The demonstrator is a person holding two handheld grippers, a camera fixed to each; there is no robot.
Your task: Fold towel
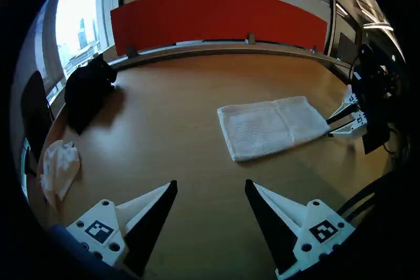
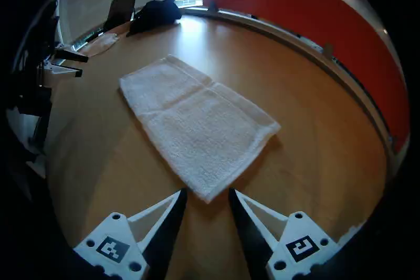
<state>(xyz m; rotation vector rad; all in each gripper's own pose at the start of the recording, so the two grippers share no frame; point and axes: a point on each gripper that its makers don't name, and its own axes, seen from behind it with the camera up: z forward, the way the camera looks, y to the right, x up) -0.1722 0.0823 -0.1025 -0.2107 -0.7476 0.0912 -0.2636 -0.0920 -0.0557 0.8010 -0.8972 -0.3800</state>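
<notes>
A: What's closest in the left gripper view?
B: The left gripper (image 1: 210, 196). Its black-and-white fingers are spread wide over bare tabletop and grasp nothing.
A: And the right one?
B: The right gripper (image 2: 206, 198) is also released, with a narrower gap. The nearest corner of the white terry towel (image 2: 194, 122) pokes in between its tips, but neither finger pinches it.
A: How does the towel lie?
B: Flat on the light-brown wooden table (image 2: 325, 138), between the two grippers, with a crease line across its middle.
A: Farther back?
B: A crumpled white cloth (image 1: 59, 167) lies at the table's edge. A black fabric bag (image 1: 86, 91) sits beyond it near the bright window (image 1: 79, 17), and a long red partition panel (image 1: 220, 17) runs along the far side.
</notes>
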